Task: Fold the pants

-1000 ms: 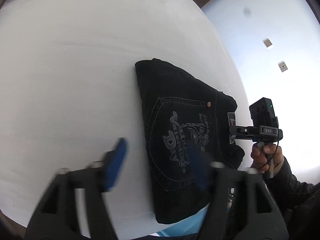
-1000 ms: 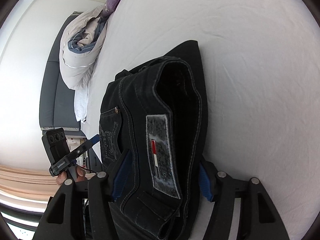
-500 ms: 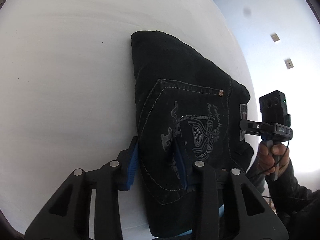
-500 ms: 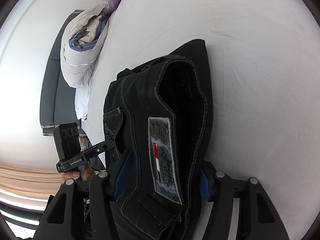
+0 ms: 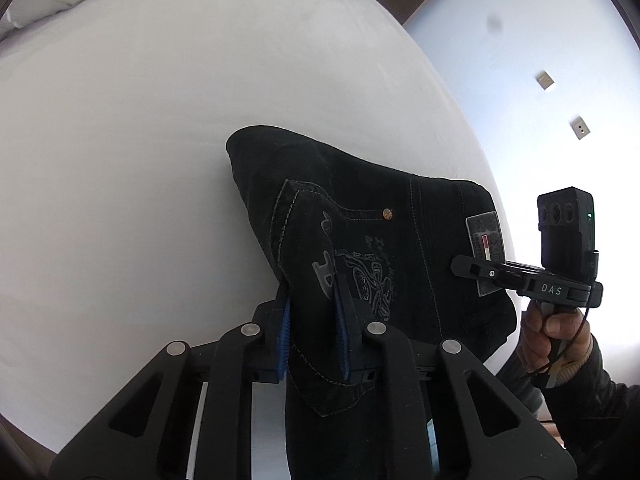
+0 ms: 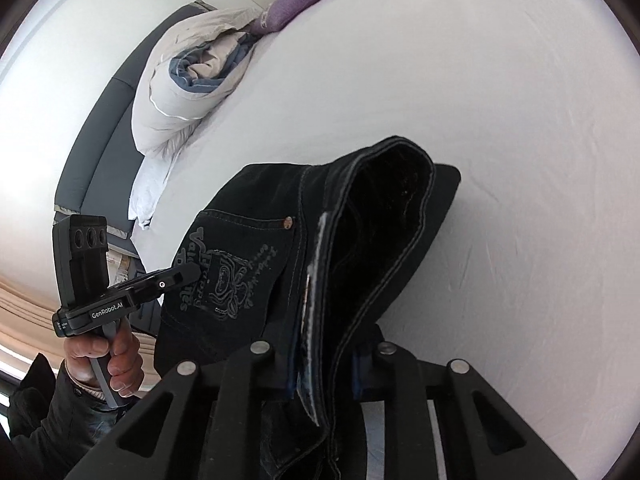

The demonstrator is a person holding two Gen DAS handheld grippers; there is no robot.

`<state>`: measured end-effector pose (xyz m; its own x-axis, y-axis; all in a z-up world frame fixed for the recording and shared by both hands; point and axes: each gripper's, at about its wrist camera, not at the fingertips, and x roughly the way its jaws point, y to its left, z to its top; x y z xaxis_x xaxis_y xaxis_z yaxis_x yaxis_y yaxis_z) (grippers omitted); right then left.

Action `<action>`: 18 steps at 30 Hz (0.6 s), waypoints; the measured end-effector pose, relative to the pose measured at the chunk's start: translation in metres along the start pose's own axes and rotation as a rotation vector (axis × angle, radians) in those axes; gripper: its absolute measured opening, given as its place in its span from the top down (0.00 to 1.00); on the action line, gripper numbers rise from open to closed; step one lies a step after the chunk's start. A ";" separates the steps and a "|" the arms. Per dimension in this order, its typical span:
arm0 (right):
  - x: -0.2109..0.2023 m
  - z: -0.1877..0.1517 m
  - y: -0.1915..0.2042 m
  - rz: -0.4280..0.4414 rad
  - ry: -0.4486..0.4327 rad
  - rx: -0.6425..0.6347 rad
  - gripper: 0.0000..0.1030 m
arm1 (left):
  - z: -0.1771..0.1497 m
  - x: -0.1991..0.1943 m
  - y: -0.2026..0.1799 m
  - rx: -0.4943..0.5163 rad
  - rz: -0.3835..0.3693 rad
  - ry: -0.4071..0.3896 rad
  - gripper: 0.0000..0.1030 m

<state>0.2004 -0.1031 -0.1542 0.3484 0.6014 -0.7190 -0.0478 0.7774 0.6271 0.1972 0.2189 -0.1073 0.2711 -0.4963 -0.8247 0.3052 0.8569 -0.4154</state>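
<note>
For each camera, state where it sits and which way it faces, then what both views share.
Left wrist: sits on the left gripper, looks down along its fingers at the black pants on the white bed; the right gripper and its hand show at right.
Right wrist: sits on the right gripper, looks down at the pants' waistband toward a rolled duvet; the left gripper and hand show at left.
Shared: pants, bed, both grippers closing on denim.
</note>
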 end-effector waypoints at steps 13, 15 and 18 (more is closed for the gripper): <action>-0.027 0.095 -0.054 -0.047 -0.100 0.041 0.80 | 0.103 0.079 -0.034 0.053 0.023 -0.037 0.83; -0.015 0.099 -0.078 -0.069 -0.083 0.081 0.79 | 0.108 0.105 -0.026 0.041 0.030 0.006 0.83; 0.004 0.095 -0.118 -0.078 -0.038 0.165 0.65 | 0.108 0.134 -0.017 0.011 0.060 0.031 0.71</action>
<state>0.2961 -0.2095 -0.2029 0.3805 0.5308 -0.7573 0.1339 0.7786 0.6131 0.3271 0.1229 -0.1698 0.2611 -0.4397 -0.8593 0.2996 0.8832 -0.3609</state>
